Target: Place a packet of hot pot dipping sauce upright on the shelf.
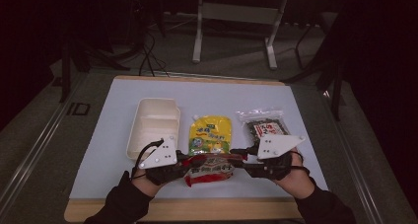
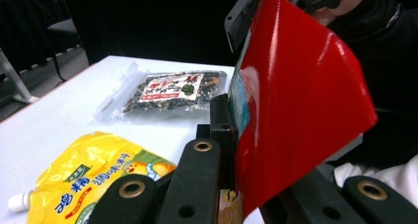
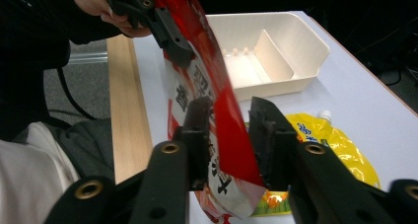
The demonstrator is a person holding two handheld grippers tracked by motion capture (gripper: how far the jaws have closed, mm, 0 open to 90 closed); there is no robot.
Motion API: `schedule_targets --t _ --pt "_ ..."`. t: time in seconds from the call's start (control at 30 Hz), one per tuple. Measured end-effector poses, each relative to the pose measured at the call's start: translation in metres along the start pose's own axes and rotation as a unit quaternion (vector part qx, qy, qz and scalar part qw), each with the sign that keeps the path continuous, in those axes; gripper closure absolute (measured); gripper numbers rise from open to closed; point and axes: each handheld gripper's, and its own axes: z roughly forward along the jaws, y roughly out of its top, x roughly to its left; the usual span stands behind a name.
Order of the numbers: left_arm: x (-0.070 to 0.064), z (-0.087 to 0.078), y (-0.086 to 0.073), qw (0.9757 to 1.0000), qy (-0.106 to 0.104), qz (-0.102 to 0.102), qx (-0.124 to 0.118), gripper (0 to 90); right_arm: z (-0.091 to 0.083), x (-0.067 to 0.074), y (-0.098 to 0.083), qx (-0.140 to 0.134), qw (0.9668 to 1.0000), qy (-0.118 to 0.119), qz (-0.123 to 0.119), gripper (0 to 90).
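Observation:
A red snack packet (image 1: 212, 170) hangs between both grippers over the table's front edge. My left gripper (image 1: 190, 161) is shut on its left end; in the left gripper view the glossy red packet (image 2: 296, 100) is clamped in the jaws and rises up to the right. My right gripper (image 3: 229, 130) stands open around the other end. The red packet (image 3: 222, 115) passes between its pads, and a gap shows on the right-hand side. In the right gripper view, the left gripper (image 3: 162, 31) grips the packet's far end.
On the pale mat stand a white divided container (image 1: 140, 130) at left, a yellow spouted pouch (image 1: 210, 134) in the middle and a clear bag of dark food (image 1: 266, 125) at right. The wooden table edge (image 1: 187, 209) lies just below the hands.

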Motion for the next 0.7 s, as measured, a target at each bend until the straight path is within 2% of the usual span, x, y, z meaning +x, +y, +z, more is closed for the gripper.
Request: schedule_targets --t 0.07,0.13,0.2,0.27,0.4,0.43,0.5,0.63,0.7 --pt "-0.0007 -0.0001 0.0 1.0 0.003 0.003 -0.003 90.0 0.0016 -0.0024 -0.0012 -0.002 1.0 0.007 0.004 71.0" --pt "-0.001 -0.0002 0.0001 1.0 -0.002 -0.001 -0.008 90.0 0.0037 -0.0036 -0.0021 -0.004 0.9999 0.011 0.003 72.4" --pt "-0.0022 -0.0002 0.0003 1.0 0.005 0.007 -0.005 90.0 0.0043 -0.0036 -0.0018 -0.004 0.9999 0.011 0.0 78.9" --pt "-0.0017 0.0 0.0 1.0 0.004 0.001 -0.009 90.0 0.0044 -0.0027 -0.0009 0.001 0.9999 0.012 -0.007 87.5" --pt "0.0018 0.001 -0.0015 0.9999 -0.006 -0.01 -0.007 90.0 0.0037 0.0012 0.0019 0.011 0.9995 0.011 -0.028 88.7" --pt "0.0022 0.0009 -0.0018 0.9998 -0.007 -0.012 -0.011 89.4 0.003 0.0007 0.0024 0.011 0.9995 0.017 -0.025 88.8" --pt "0.0015 0.0015 -0.0017 0.9998 -0.005 -0.013 -0.015 83.8 0.0007 -0.0026 0.0026 0.006 0.9995 0.025 -0.019 88.9" --pt "0.0021 -0.0024 -0.0037 0.999 0.022 -0.028 -0.028 56.7 -0.0013 -0.0047 0.0044 0.008 0.9994 0.027 -0.019 88.9" --pt "0.0009 -0.006 -0.0059 0.9983 0.04 -0.026 -0.035 48.8 -0.0019 -0.0072 0.0052 0.007 0.9995 0.027 -0.014 88.9"
